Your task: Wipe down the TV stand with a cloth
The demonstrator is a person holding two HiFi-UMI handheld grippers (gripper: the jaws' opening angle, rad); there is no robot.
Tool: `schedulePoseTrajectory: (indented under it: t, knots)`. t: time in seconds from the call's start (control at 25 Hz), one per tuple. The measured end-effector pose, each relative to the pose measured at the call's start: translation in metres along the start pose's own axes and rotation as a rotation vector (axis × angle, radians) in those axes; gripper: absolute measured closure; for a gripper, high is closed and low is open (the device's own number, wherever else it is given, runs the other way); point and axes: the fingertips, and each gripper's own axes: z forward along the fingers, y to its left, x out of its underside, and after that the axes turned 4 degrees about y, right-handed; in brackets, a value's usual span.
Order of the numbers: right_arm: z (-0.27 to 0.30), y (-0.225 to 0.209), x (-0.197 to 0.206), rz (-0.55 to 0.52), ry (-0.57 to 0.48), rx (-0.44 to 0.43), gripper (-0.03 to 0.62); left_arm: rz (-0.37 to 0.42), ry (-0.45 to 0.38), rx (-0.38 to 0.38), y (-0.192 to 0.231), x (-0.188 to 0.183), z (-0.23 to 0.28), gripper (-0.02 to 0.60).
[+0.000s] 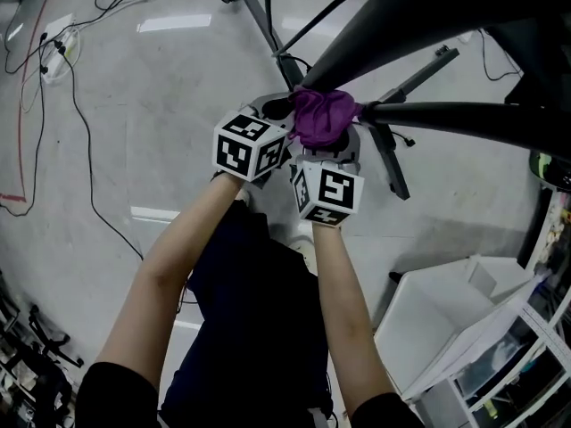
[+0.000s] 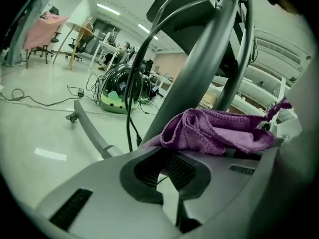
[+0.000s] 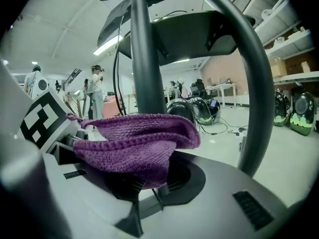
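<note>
Holding the cloth (image 1: 323, 114) up by the post (image 3: 143, 59) of the TV stand (image 1: 419, 25), the right gripper (image 3: 144, 188) has its jaws clamped on the underside of the purple wad, which hides their tips. The left gripper (image 2: 169, 169) sits just left of the post and close beside its partner. Its jaws are drawn together with nothing visible between them, and the cloth lies just past their tips.

The cloth is low on the post, near where the legs (image 1: 268, 25) spread over the floor (image 1: 161, 87). Whether it already touches the post cannot be told.

The step in hand looks like wiping the foot of the post. Doing it well probably means pressing the broad face of the wad flat to the post and dragging it along the metal in long strokes. Dabbing with a bunched corner would clean less. The grip should stay deep enough that the cloth does not slip out on the curve. The free gripper could spread the loose fold so more fabric meets the post.

The cloth is bunched, not flat. Its long axis runs roughly level and crosswise to the right jaws. Its rounded bulk bulges toward the post, and a thin loose corner points back toward the left gripper.
</note>
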Motion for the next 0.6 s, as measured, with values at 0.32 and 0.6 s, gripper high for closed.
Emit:
schedulePoseTrajectory:
  t: [0.32,0.6]
  knots:
    - [0.028,-0.007,0.069,0.054,0.15,0.022,0.53,-0.096,0.11,-0.043,0.036,0.055,0.026,0.575]
    - [-0.021,-0.002,0.026,0.08,0.162,0.046,0.53,-0.05,0.118,-0.025,-0.009,0.017,-0.021,0.575]
